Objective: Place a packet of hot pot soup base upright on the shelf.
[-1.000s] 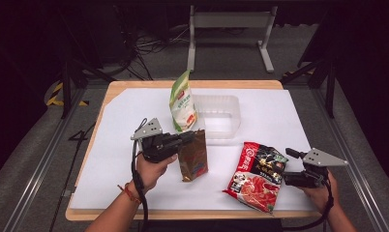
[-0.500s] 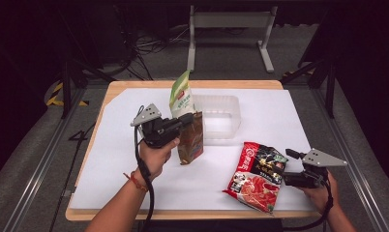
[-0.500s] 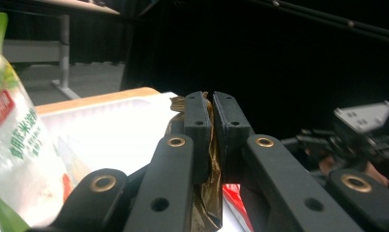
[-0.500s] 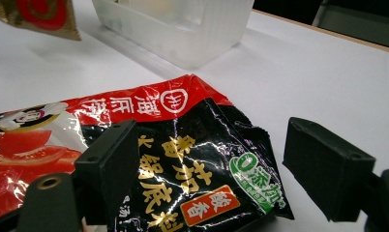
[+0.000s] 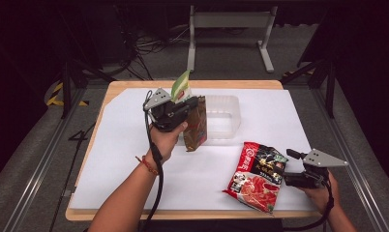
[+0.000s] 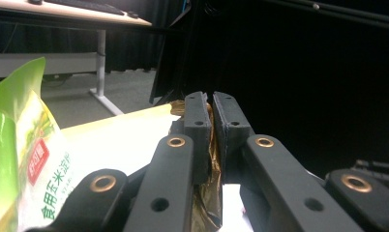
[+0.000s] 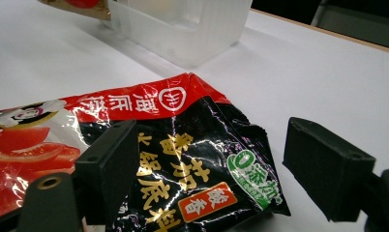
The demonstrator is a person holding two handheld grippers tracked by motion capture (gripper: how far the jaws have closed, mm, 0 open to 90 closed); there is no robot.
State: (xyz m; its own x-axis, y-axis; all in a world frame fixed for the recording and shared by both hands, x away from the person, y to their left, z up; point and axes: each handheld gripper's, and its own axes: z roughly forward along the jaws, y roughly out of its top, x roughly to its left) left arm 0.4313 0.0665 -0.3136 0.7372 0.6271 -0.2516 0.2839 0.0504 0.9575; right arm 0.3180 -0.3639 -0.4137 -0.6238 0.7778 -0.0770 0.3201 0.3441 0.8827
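My left gripper is shut on the top edge of a brown-gold pouch, which hangs off the table beside the clear plastic tub. In the left gripper view the black jaws pinch the pouch's gold foil. A green and white packet stands upright just behind the gripper, also seen close up as the green packet. A red and black soup-base packet lies flat at the right front. My right gripper rests at its right edge, open, with its jaws astride the packet's corner.
A white sheet covers the wooden table. The tub stands behind the red packet. Metal frame legs and cables lie on the floor beyond the table's far edge.
My left gripper has lifted the brown pouch and carried it away from me toward the tub and green packet. The right gripper and red packet have not moved.
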